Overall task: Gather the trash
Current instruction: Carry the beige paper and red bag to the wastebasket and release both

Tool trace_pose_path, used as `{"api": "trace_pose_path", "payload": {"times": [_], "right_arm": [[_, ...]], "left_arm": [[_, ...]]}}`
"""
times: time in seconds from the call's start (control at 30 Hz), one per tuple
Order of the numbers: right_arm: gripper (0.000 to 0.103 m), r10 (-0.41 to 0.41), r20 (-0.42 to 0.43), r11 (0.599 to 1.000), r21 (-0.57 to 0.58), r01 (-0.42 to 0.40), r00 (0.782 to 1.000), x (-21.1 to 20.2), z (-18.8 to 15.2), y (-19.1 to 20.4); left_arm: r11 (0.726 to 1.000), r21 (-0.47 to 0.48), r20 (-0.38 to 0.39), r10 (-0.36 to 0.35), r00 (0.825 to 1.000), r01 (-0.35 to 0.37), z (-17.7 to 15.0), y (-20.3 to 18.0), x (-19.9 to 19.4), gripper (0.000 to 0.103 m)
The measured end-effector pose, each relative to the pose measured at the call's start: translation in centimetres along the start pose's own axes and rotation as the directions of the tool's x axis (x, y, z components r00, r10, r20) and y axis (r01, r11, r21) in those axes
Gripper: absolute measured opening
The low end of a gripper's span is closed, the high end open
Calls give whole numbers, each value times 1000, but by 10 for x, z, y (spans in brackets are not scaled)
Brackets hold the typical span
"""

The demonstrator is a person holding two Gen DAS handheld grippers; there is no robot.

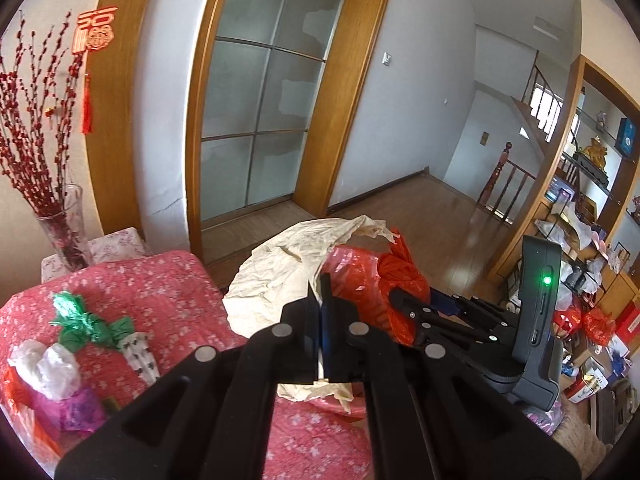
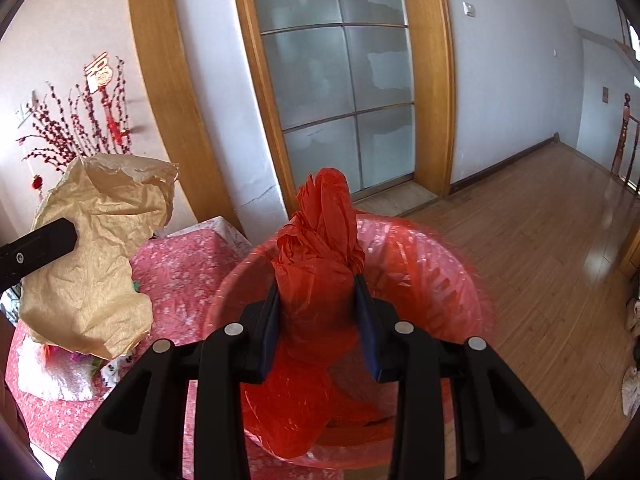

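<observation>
Red plastic bag (image 2: pixel 316 248) is squeezed between the right gripper (image 2: pixel 318 312) jaws, above the lined bin (image 2: pixel 460 280). Crinkly tan paper (image 1: pixel 280 272) is pinched shut in the left gripper (image 1: pixel 320 320) jaws. Both are soft and light; bunched parts should be held

It is a home: a frosted glass door (image 1: pixel 260 92) at 12 o'clock, a wooden floor (image 2: pixel 532 240), a stair railing (image 1: pixel 504 188) at 2 o'clock, red festive branches (image 1: pixel 36 128) at 9 o'clock.

One crumpled tan paper (image 2: pixel 96 256), one red bag (image 2: pixel 320 264), one lined bin (image 2: pixel 440 264), one vase (image 1: pixel 66 232), two tools.
</observation>
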State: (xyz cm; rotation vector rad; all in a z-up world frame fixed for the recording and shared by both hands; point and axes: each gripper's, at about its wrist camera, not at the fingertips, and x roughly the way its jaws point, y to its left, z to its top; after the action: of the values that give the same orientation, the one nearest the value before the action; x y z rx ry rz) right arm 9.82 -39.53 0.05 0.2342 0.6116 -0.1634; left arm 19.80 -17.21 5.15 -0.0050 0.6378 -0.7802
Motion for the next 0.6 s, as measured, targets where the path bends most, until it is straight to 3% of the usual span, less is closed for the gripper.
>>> {"api": "trace_pose_path", "payload": {"times": [0.33, 0.6], "right_arm": [[36, -43, -16, 998, 35, 44, 999, 8, -3, -26], [40, -58, -34, 997, 43, 59, 998, 17, -7, -36]], "left_arm": [[998, -7, -51, -59, 997, 59, 2, -18, 46, 3], [998, -23, -92, -53, 994, 51, -3, -19, 77, 4]]}}
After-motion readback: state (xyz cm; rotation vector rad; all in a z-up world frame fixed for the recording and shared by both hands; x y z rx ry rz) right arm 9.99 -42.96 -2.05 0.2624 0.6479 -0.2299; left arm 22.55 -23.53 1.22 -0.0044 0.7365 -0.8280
